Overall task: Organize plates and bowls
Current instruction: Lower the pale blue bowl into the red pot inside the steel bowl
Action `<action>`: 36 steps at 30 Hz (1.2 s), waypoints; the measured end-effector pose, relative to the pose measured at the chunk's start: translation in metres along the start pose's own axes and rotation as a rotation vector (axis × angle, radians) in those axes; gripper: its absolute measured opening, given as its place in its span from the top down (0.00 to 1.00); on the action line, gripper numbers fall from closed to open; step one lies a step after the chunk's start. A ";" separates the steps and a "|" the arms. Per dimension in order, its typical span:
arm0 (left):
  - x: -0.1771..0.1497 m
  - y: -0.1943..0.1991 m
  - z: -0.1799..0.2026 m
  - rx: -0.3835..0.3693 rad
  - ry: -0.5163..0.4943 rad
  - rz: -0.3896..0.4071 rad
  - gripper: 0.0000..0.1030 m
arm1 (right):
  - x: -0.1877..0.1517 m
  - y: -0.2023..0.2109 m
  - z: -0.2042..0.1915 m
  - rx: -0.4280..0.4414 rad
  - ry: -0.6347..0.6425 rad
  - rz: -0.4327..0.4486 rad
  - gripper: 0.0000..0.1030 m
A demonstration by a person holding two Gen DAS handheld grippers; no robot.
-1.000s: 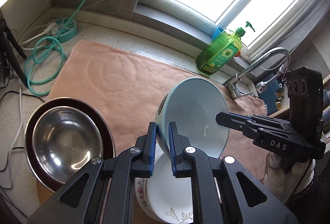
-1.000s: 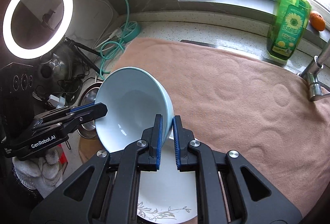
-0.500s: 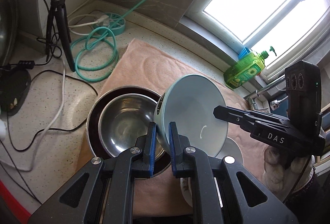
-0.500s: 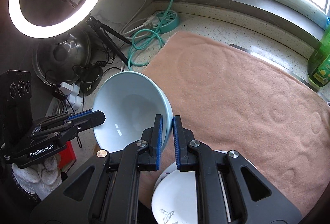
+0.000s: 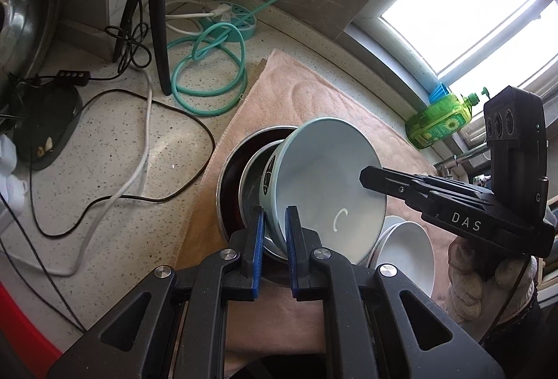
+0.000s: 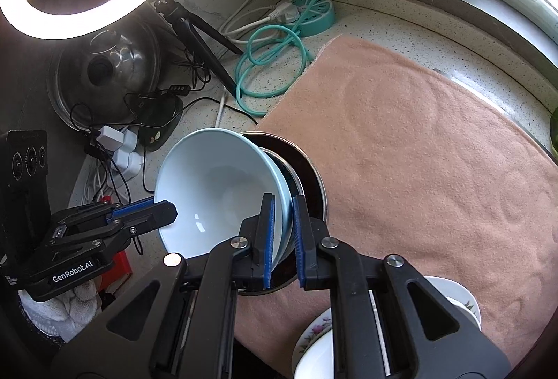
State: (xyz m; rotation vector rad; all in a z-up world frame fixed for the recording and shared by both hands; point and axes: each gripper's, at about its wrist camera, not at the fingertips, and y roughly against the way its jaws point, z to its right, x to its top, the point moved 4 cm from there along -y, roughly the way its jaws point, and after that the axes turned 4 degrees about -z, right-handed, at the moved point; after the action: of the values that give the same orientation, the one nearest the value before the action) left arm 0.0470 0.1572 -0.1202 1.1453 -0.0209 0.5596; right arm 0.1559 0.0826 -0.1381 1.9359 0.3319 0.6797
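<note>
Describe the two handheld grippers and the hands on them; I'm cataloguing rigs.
Both are black plastic scissor-style frames with silver rivets and ribbed blue pads. The left gripper is lettered "GenRobot.AI"; the right gripper is lettered "DAS". Each carries a black box with three round lenses. Both hands wear off-white knit gloves.

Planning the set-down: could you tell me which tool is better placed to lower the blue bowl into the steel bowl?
Probably left. Both tools clamp the rim of the blue bowl, but the steel bowl sits straight ahead of the left tool, while the right tool reaches in over the white plates.
</note>
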 end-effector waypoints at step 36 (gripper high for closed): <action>0.014 -0.020 -0.014 -0.018 0.065 -0.119 0.90 | 0.005 -0.026 0.010 0.042 -0.093 -0.112 0.88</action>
State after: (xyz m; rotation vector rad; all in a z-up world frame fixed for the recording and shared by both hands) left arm 0.0638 0.1694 -0.1395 1.1025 0.0975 0.4891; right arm 0.1672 0.0891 -0.1626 1.9657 0.3962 0.5112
